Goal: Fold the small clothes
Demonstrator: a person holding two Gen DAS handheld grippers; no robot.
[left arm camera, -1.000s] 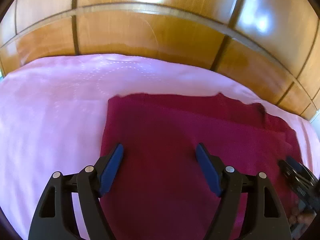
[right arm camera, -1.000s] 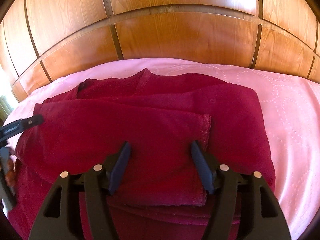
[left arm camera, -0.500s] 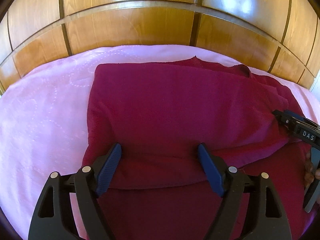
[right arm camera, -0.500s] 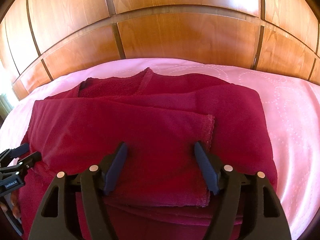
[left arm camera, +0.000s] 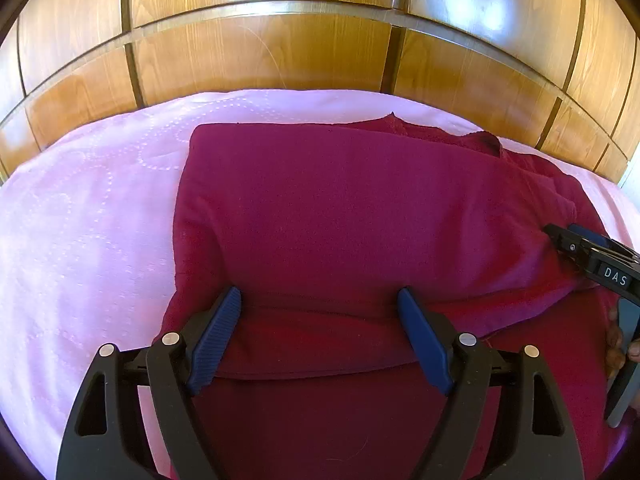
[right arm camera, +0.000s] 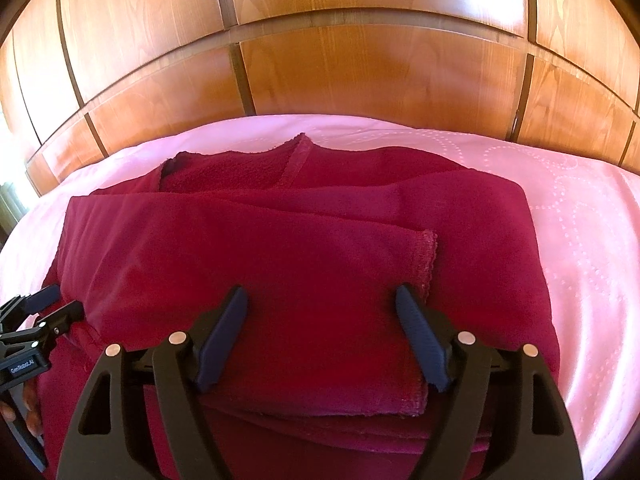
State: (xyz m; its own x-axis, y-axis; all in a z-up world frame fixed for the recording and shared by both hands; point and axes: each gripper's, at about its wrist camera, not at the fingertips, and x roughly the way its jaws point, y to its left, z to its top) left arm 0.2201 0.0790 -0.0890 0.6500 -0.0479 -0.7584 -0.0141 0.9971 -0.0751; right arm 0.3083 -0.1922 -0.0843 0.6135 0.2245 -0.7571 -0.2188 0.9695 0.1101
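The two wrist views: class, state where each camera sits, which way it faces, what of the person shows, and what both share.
Left wrist: on the left tool, looking down over the dark red garment toward the wooden panelling; fingers at the right edge.
Right wrist: on the right tool, jaws opening above the garment; fingers bottom left.
Shared: garment, pink bedcover, panelling, each other's tool.

left gripper (left arm camera: 320,300) jaws wide over folded maroon garment (left arm camera: 360,220) on pink bedspread (left arm camera: 88,220)
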